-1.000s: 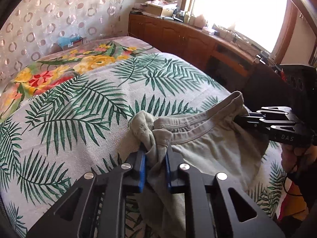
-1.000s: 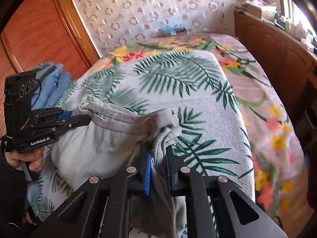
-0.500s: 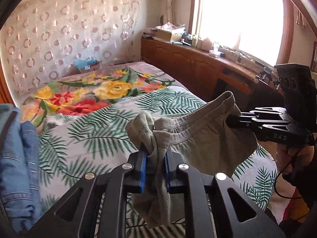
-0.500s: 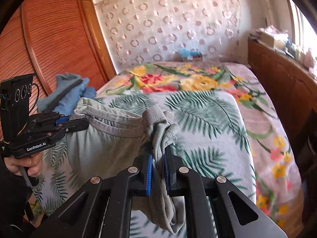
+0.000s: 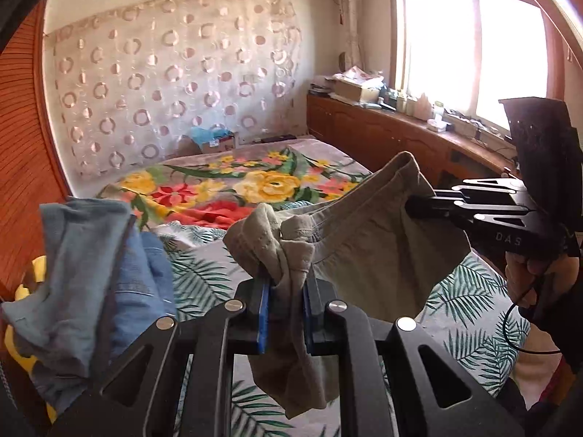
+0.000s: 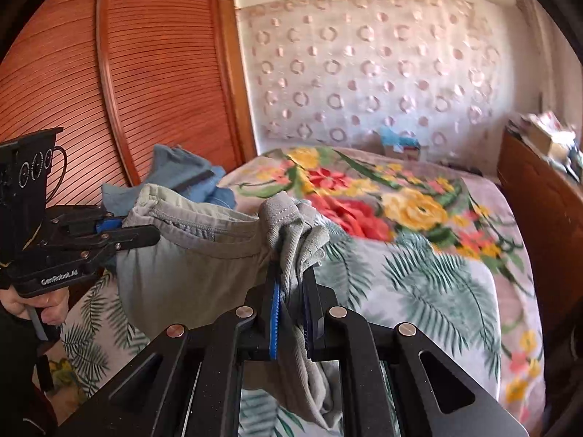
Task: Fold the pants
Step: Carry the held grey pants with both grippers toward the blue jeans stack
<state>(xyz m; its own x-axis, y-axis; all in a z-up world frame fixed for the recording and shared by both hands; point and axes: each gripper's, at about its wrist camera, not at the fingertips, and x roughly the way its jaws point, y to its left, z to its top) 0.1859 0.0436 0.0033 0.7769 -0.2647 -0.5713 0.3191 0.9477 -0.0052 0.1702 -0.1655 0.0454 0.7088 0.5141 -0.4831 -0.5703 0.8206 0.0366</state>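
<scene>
You hold the grey-green pants (image 5: 368, 255) in the air above the palm-leaf bedspread (image 5: 204, 273), clear of it. Fabric is soft and knit-looking, with a stitched waistband along the top edge; each end is bunched where it is pinched. The waistband runs roughly level from your left gripper (image 5: 286, 313) to your right gripper (image 5: 413, 205), and the legs hang straight down below it. So the long axis is vertical, waist up. Left gripper: blue pads pressed together on a wad of waistband. Right gripper: likewise clamped on the other waistband corner (image 6: 291, 255). A small cardboard box (image 5: 218, 142) at the far end of the bed holds something light blue; you cannot tell what. Blue clothes (image 6: 182, 178) are piled at the bed's left edge.
</scene>
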